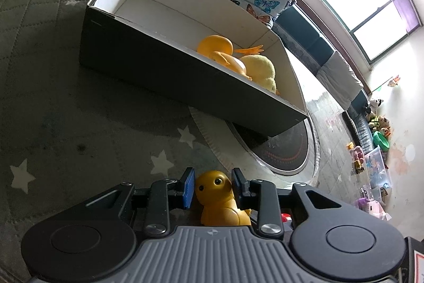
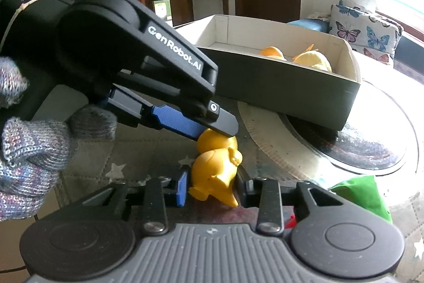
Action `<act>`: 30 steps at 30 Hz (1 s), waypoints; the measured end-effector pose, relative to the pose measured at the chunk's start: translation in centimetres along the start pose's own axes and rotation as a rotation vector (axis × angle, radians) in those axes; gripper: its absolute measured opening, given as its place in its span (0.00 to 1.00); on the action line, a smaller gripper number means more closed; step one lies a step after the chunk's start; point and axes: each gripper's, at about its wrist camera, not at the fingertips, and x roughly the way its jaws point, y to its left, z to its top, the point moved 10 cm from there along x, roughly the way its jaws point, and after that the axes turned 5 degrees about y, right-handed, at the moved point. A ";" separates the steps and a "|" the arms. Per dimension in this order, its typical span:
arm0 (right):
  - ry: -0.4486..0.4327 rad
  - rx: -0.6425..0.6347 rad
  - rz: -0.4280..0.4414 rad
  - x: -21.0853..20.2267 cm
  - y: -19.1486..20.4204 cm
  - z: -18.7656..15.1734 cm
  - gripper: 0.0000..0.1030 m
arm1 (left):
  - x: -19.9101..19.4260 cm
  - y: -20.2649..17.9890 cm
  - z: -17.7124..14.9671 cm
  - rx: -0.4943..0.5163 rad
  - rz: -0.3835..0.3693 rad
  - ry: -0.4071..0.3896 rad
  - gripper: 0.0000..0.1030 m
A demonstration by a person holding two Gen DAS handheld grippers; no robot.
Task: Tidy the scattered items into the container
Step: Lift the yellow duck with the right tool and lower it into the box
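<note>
The right gripper (image 2: 212,186) clamps a glossy yellow plastic duck (image 2: 216,169) by its body, while the left gripper (image 1: 213,188) pinches the duck's rounded head (blue ribbed pads on each). It sits on the quilted, star-printed mat (image 1: 53,102). Two more yellow toys, one smooth, one fuzzy, lie inside the rectangular box (image 1: 169,76).

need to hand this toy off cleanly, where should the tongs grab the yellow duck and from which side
Grip the yellow duck across its body, where the right tongs already clamp its flanks from the near side. The body is wider and flatter-sided than the rounded head, where the left tongs sit and could slip. Come in low, angled down; the box lies straight ahead.
</note>
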 end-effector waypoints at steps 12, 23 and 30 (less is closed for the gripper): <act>-0.052 -0.031 -0.006 -1.9 0.2 1.8 0.33 | -2.6 -1.3 1.2 0.032 -0.028 -0.070 0.32; -0.135 -0.090 -0.016 -2.4 -0.6 8.8 0.33 | -5.7 -2.7 7.5 0.060 -0.029 -0.196 0.32; -0.133 -0.088 0.001 0.0 -1.9 13.5 0.33 | -5.0 -2.3 12.6 0.052 -0.009 -0.218 0.32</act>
